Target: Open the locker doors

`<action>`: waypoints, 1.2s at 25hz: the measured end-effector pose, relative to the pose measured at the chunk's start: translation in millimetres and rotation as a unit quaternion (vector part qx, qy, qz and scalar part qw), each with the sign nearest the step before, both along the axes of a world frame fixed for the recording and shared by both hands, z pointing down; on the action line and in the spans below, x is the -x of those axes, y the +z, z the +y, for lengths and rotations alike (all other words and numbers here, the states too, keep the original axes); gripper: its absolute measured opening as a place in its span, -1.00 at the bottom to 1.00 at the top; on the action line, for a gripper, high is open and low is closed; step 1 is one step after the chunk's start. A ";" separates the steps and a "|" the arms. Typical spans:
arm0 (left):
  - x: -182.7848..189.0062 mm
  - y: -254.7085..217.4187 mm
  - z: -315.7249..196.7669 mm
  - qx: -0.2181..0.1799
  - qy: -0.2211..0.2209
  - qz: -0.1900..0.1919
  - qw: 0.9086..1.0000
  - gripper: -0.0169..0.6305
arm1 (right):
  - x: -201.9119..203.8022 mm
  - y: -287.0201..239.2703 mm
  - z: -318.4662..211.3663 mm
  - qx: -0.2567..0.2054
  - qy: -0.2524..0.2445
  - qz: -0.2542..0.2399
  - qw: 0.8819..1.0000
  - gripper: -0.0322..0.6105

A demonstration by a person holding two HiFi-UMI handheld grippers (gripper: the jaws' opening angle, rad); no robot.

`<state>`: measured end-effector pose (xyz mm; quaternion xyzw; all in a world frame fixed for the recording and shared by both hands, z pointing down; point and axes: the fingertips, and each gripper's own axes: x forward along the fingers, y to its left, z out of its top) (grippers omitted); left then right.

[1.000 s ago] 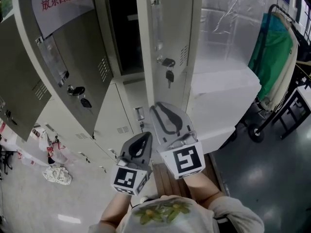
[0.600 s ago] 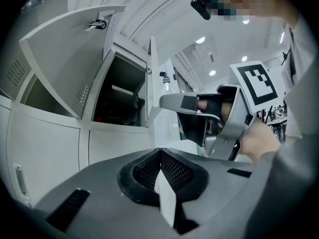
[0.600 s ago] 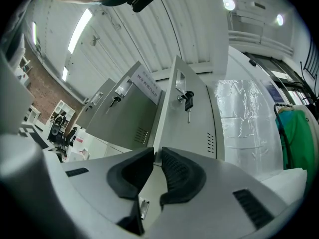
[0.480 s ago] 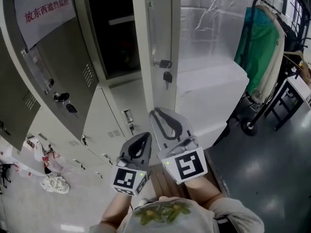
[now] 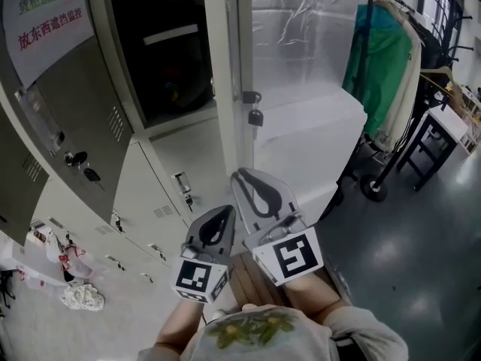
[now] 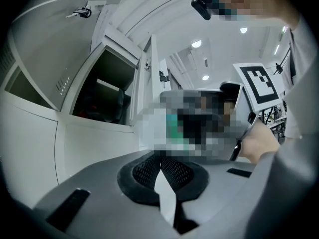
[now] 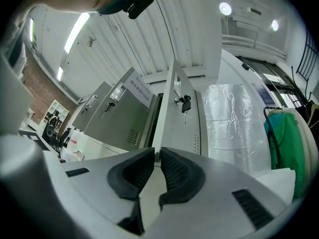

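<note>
**Asker:** What does the head view show?

**Describer:** It looks steeply down on a bank of pale grey lockers [image 5: 135, 201]. One upper compartment [image 5: 161, 59] stands open and dark. To its left a grey door [image 5: 75, 119] is swung out. It carries a paper sign [image 5: 49, 21] with red characters and a key [image 5: 75, 159] in its lock. On the compartment's right, a second door [image 5: 225, 66] shows nearly edge-on, with a hanging key [image 5: 255, 116] at its lock. The lower doors [image 5: 161, 168] beneath are shut.

**Asker:** Where are the two grippers?

**Describer:** They are held side by side, low in front of the person, and neither touches a locker. The left gripper [image 5: 223, 209] sits nearer the person. The right gripper [image 5: 239, 173] reaches a little further toward the edge-on door.

**Asker:** Are the fingers open or closed?

**Describer:** In the left gripper view the fingers [image 6: 177, 171] meet at their tips and nothing is between them. In the right gripper view the fingers [image 7: 174, 173] have just been closing. Only a thin slit is left between them, and they hold nothing. The door with the hanging key rises straight ahead of them.

**Asker:** Is there anything else nearby?

**Describer:** To the right of the lockers is a white block wrapped in clear plastic [image 5: 308, 119]. Beyond it a green garment [image 5: 376, 66] hangs on a rack, above a dark floor [image 5: 406, 262].
</note>
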<state>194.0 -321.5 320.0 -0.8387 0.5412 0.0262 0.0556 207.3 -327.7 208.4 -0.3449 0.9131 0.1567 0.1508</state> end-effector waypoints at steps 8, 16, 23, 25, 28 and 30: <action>-17.1 -0.4 -1.0 -0.002 0.023 0.001 1.000 -0.86 | -25.3 1.1 -3.8 0.003 0.041 -0.010 0.999 -0.72; -30.8 0.0 -2.2 -0.002 0.039 -0.002 0.999 -0.86 | -48.6 2.7 -9.6 -0.001 0.077 -0.008 0.997 -0.72; -45.1 -0.2 -7.4 -0.002 0.057 -0.001 0.998 -0.86 | -62.9 1.1 -14.2 -0.002 0.099 -0.012 0.995 -0.72; -49.4 -0.7 -8.6 -0.002 0.061 -0.001 0.998 -0.86 | -68.8 3.8 -16.6 -0.002 0.107 -0.002 0.994 -0.73; -56.7 -1.6 -9.9 -0.002 0.066 -0.002 0.998 -0.86 | -77.3 2.2 -19.1 -0.001 0.116 -0.003 0.993 -0.73; -58.5 -1.7 -10.7 -0.001 0.069 -0.003 0.998 -0.86 | -79.4 0.2 -20.1 -0.002 0.119 -0.010 0.993 -0.73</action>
